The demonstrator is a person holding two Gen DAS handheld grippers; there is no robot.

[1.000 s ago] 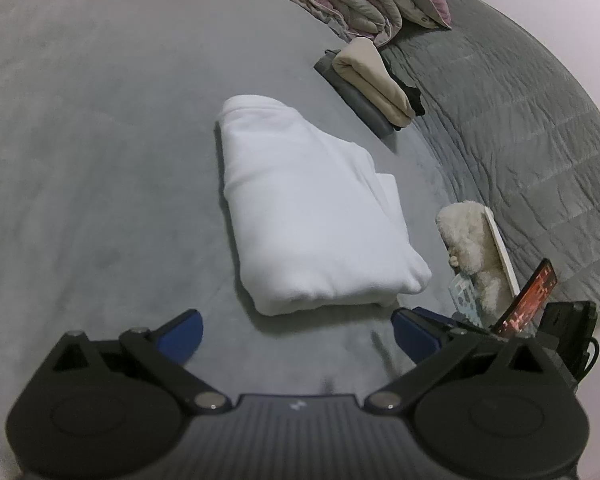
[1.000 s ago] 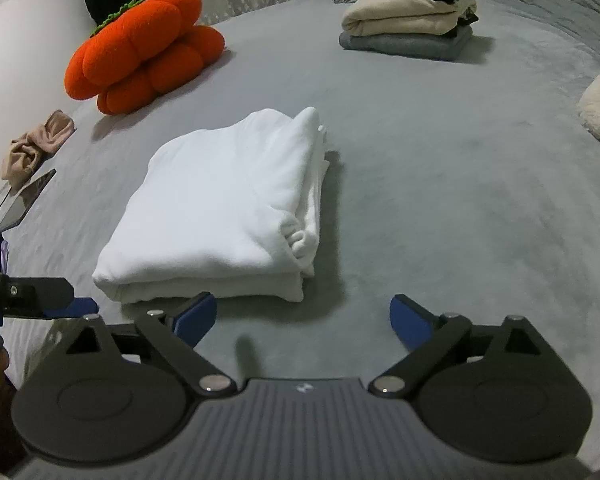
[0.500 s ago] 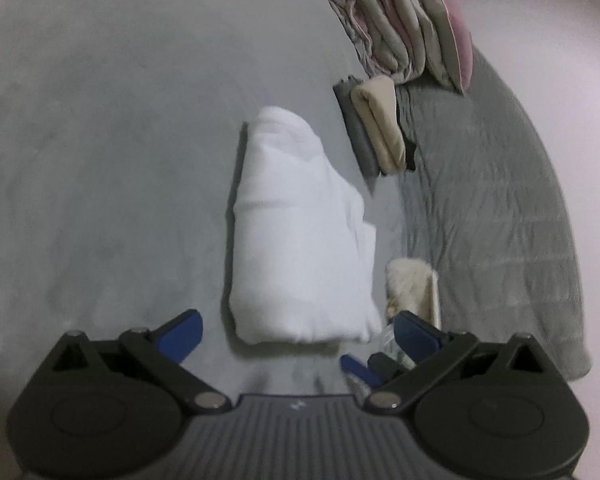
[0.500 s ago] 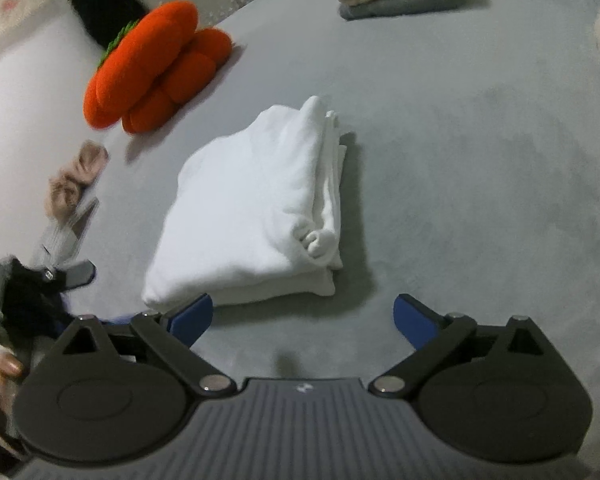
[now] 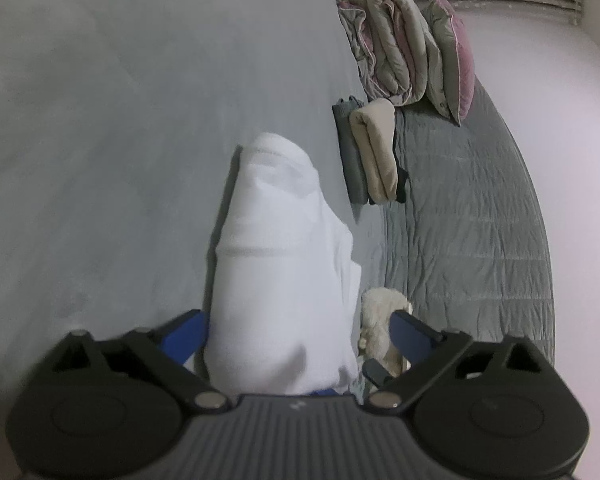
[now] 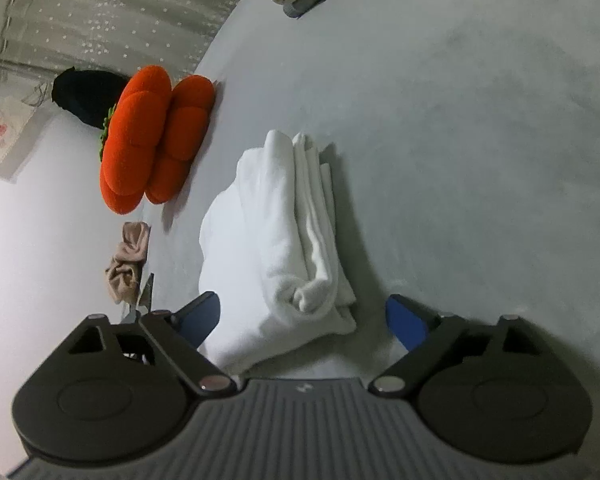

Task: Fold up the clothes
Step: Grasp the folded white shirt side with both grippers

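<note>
Left gripper: its jaws were closing, with the near end of the folded white garment between the two blue fingers. The pads did not yet press the cloth on both sides, so I judge it was not yet grasped.
Right gripper: its jaws were closing too. The opposite end of the same garment lay between them, the loose layered edges toward 3 o'clock. The right pad stood apart from the cloth.
Task's thing: the garment lay folded on the grey bed, running from 6 o'clock toward 12 o'clock in both wrist views.
Risk, upper layers only: if the jaws shut only on the top layers, the lower folds could fall open when lifted.
Risk, uneven lift: if one gripper pulled before the other, the bundle could twist and lose its shape.
Risk, sheet: a low pad could pinch the bed cover together with the cloth.
Pose: both grippers pointed slightly downward, rolled so that the bed looked tilted, each at one end of the garment.
Further out: a stack of folded clothes at 1 o'clock of the left view, an orange cushion at 10 o'clock of the right view.
</note>
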